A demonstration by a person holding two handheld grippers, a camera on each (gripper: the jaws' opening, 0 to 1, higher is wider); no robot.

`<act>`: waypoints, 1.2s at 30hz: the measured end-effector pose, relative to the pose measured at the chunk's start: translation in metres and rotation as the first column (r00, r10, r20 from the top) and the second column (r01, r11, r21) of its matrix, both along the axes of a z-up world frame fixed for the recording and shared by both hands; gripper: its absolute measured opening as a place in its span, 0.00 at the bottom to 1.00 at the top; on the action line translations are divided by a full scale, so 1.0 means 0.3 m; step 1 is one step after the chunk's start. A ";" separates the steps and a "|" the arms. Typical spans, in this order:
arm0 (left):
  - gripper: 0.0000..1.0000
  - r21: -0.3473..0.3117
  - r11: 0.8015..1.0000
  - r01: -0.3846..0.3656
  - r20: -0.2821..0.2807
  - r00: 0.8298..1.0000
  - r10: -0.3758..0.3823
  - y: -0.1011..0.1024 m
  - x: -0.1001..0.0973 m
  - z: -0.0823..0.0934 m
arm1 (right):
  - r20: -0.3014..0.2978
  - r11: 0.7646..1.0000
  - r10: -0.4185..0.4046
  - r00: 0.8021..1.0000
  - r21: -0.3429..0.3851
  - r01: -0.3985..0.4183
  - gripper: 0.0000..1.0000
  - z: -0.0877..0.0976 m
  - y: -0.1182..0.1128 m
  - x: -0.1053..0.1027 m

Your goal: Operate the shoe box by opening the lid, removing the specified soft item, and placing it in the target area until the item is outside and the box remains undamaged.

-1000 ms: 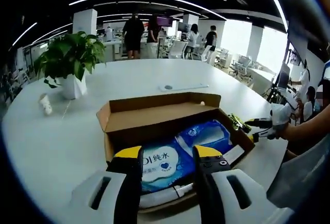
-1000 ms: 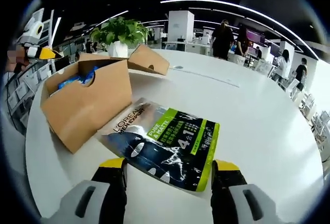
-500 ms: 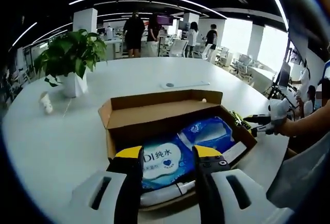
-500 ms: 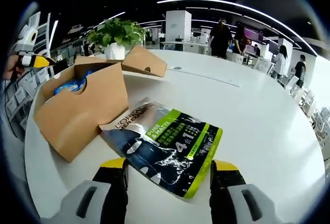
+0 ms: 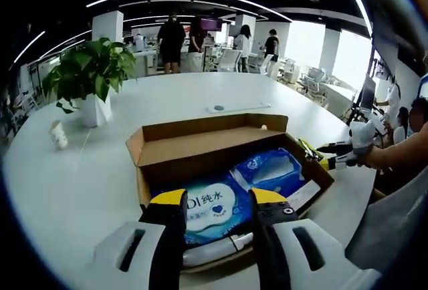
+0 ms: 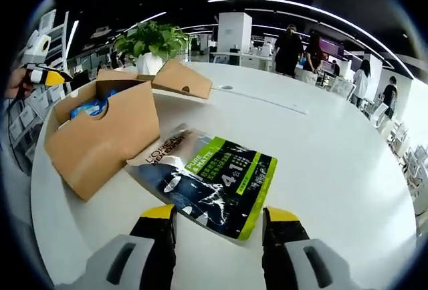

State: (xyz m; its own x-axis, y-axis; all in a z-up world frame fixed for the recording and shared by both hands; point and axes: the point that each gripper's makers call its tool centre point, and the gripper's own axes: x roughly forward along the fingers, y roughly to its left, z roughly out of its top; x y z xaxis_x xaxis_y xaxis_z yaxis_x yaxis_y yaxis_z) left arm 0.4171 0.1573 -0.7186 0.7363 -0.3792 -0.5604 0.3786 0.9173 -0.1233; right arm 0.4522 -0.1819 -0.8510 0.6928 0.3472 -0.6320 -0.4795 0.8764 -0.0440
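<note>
Pouch — the dark, glossy soft sachet with a lime-green label [image 6: 208, 182] — lies flat on the round white table [image 6: 334, 163], just beside the open brown cardboard shoe box [image 6: 100, 136]. It looks light, limp and slippery — pinch an edge seam. Your right gripper [image 6: 218, 218] and left gripper [image 5: 217, 202] both stand spread, gripping nothing.

Left gripper view: low, close over the open shoe box [image 5: 221, 153], facing across the white table [image 5: 80, 170]. Right gripper view: from the box's [image 6: 100, 146] end wall, facing the far edge. Shared: box, table, potted plant [image 5: 90, 76].
</note>
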 end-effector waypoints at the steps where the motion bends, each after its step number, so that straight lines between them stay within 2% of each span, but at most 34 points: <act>1: 0.37 -0.001 1.000 0.000 0.000 1.000 0.000 0.000 0.000 -0.001 | 0.001 1.000 0.001 1.000 -0.001 -0.001 0.49 0.002 0.000 -0.001; 8: 0.37 0.014 1.000 0.013 -0.013 1.000 -0.013 0.001 -0.005 -0.016 | 0.010 1.000 0.004 1.000 0.008 -0.004 0.49 0.024 0.007 -0.009; 15: 0.38 0.031 0.999 0.028 -0.021 0.999 -0.028 0.000 0.000 -0.024 | 0.031 0.999 0.046 0.998 0.004 -0.047 0.49 0.050 0.027 -0.027; 23: 0.38 0.046 0.998 0.032 -0.015 0.999 -0.031 -0.006 0.023 -0.005 | 0.046 0.997 0.076 0.996 0.011 -0.077 0.50 0.082 0.047 -0.040; 31: 0.38 0.080 0.996 0.029 -0.029 0.999 -0.027 0.009 0.004 -0.030 | 0.065 0.988 0.152 0.986 -0.013 -0.152 0.50 0.120 0.076 -0.057; 36: 0.38 0.107 0.994 0.003 -0.031 1.000 0.001 0.048 -0.003 -0.036 | 0.091 0.979 0.202 0.975 -0.026 -0.200 0.50 0.163 0.103 -0.055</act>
State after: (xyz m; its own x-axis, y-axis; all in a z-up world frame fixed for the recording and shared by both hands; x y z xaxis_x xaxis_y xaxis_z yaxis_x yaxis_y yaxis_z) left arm 0.4163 0.1715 -0.7293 0.7176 -0.3163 -0.6205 0.3770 0.9255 -0.0358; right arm 0.4359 -0.1511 -0.8020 0.6654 0.4756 -0.5754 -0.6391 0.7612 -0.1098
